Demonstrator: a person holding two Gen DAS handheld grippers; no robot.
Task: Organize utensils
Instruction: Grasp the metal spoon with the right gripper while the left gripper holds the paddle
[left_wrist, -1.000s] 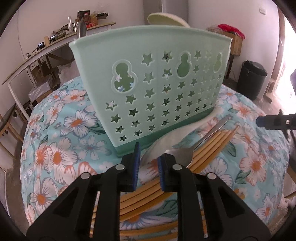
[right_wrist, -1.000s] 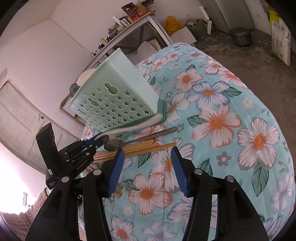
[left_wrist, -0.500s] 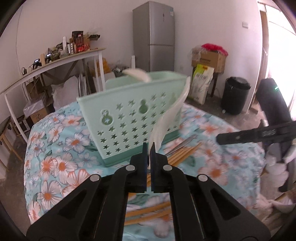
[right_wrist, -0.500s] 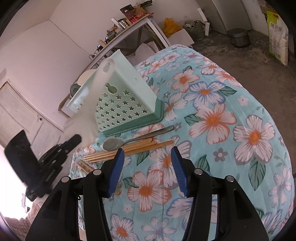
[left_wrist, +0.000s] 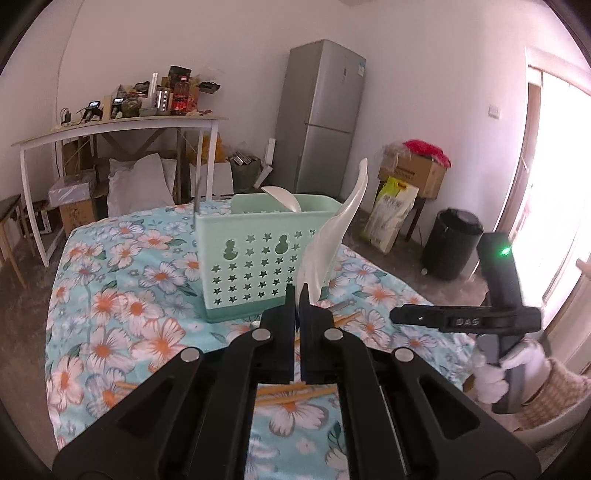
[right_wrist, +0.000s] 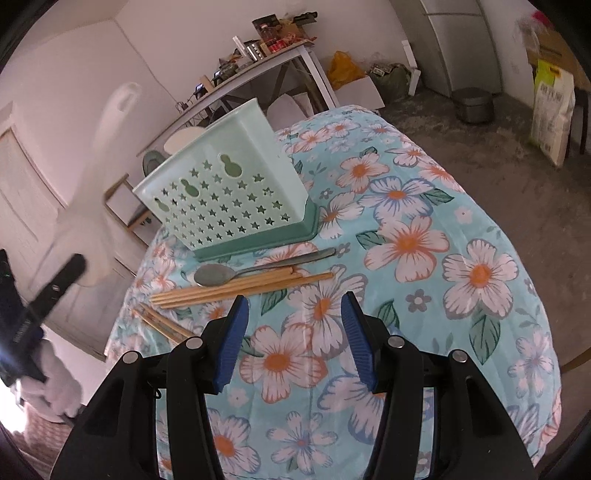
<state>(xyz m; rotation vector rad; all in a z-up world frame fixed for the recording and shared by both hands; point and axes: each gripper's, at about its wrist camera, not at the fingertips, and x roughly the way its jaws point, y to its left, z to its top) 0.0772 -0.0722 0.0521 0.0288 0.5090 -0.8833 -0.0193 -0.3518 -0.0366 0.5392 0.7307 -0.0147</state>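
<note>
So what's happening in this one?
A person with a gripper in each hand is sorting utensils into a mint-green holder. The left gripper is shut on a white plastic rice paddle, held up in front of the holder. The right gripper hangs open and empty over the floral tablecloth. A metal spoon and wooden chopsticks lie on the cloth beside the holder.

Raised letters "DAS" on the black arm of the right tongs (left_wrist: 464, 320); nothing else legible.

White rice paddle (left_wrist: 334, 236) raised, handle up, before upright mint star-holed caddy (left_wrist: 258, 266); spoon (right_wrist: 236, 273), chopsticks (right_wrist: 240, 286) lying flat.
</note>
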